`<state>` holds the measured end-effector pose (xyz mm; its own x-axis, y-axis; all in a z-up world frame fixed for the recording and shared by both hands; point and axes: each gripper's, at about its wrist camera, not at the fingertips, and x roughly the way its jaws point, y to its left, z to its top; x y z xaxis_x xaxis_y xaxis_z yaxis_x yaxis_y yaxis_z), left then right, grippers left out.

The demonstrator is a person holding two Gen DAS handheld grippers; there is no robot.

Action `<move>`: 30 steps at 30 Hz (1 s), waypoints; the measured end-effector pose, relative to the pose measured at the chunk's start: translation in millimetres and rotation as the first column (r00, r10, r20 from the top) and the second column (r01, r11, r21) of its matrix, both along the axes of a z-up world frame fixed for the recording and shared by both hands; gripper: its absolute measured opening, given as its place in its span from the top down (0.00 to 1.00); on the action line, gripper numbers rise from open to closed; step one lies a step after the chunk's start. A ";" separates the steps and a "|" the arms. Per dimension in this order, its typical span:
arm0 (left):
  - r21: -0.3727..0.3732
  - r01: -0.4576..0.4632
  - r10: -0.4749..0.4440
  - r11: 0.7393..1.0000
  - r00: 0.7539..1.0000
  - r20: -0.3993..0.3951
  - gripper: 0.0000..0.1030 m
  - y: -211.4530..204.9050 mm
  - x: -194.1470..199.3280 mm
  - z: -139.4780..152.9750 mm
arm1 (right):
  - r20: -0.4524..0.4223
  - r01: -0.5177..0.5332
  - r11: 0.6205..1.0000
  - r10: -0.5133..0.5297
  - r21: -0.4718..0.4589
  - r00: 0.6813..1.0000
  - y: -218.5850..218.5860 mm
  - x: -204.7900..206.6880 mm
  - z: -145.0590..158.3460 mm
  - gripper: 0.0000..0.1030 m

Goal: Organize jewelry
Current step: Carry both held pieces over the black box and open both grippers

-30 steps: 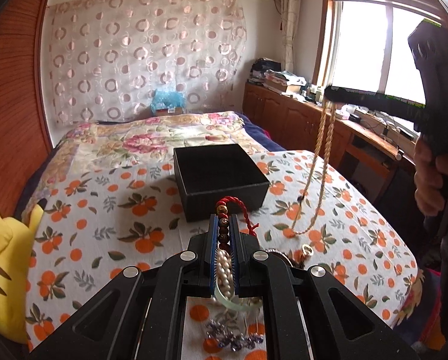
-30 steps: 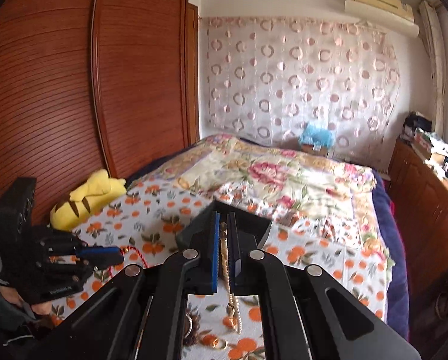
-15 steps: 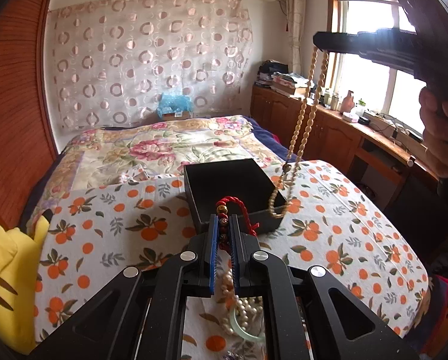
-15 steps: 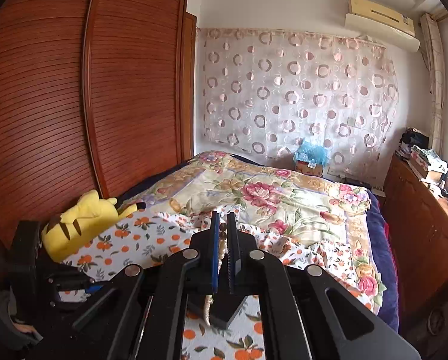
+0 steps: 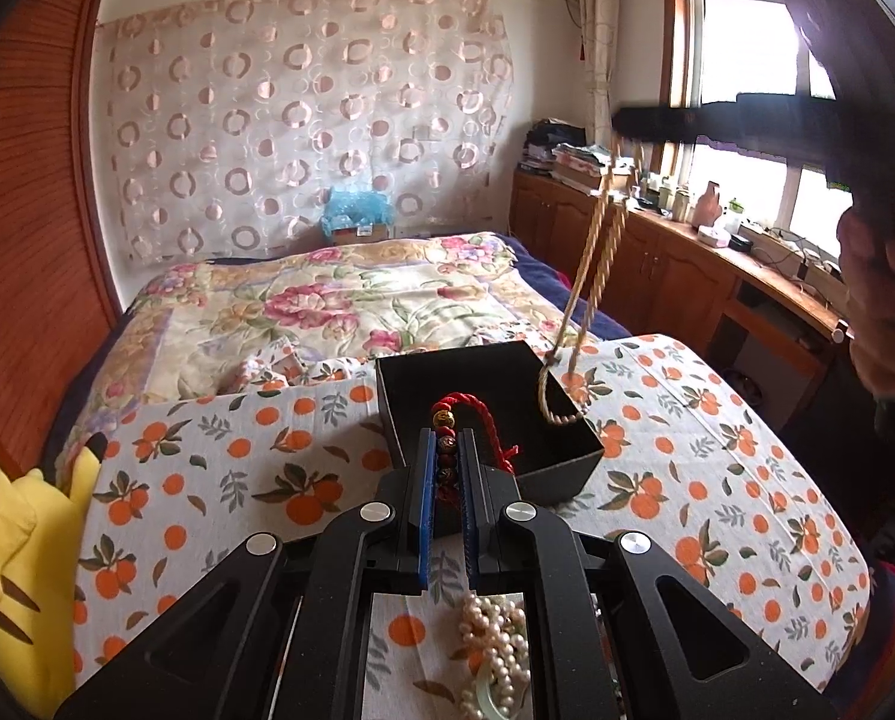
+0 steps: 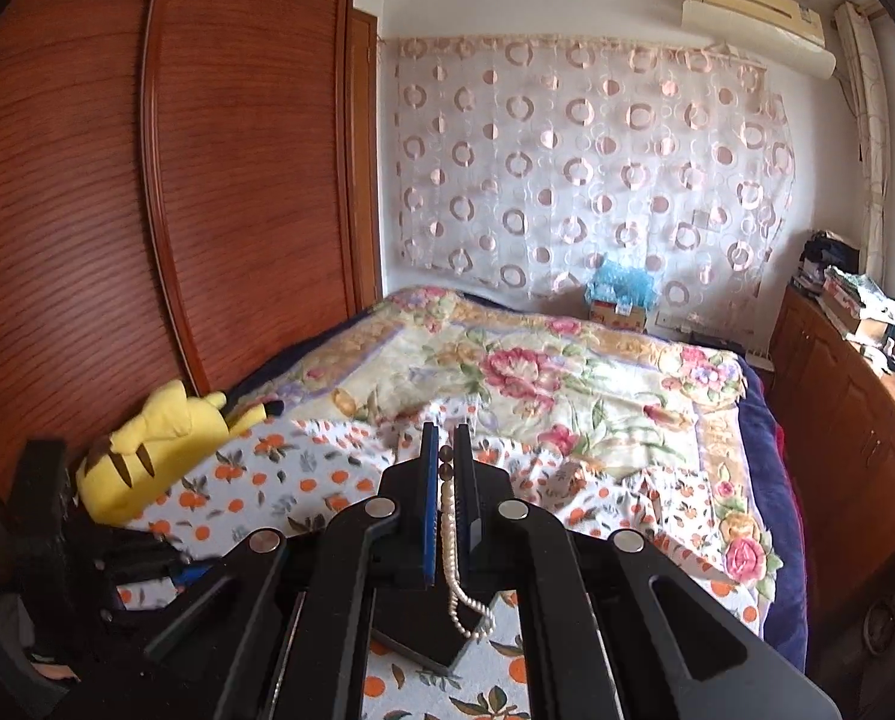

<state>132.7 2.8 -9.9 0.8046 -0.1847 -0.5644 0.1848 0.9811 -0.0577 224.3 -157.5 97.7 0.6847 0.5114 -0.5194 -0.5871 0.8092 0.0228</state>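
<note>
Red cord bracelet [image 5: 447,420]: twisted red cord carrying dark and gold beads, cord end frayed. It is clamped between the closed jaws of the left gripper [image 5: 444,441], its loop sticking out past the fingertips over the near edge of the box [image 5: 567,462].

Box: black, square, open-topped, sitting on the orange-print cloth [image 5: 237,480] on the bed.

Bead necklace [image 5: 597,276]: long doubled strand of small cream-tan beads. It is pinched in the closed jaws of the right gripper [image 6: 446,456]; two darker beads show at the fingertips. In the left view it hangs from the gripper held high at the right, and its lower loop dips into the box's right side.

Pearl strand [image 5: 495,654]: a heap of white pearls with a pale green ring, lying on the cloth under the left gripper, near side of the box.

A hand [image 5: 879,300] grips the right gripper's handle at the right edge.

Surroundings: yellow plush toy [image 5: 21,570] at the left on the bed; floral quilt [image 5: 327,300] beyond the cloth.

No readable writing or brand marks.
</note>
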 end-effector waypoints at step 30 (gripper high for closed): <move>0.042 -0.012 0.014 0.999 0.998 -0.060 0.94 -25.8 61.1 -29.3 | -0.204 -0.004 1.000 0.002 -0.008 0.979 -25.1 -12.2 -127.9 0.93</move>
<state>193.9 -23.0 -39.2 0.7708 -0.1497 -0.6192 0.1696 0.9851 -0.0270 212.1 -182.6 -30.2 0.5619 0.5083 -0.6526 -0.5734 0.8080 0.1355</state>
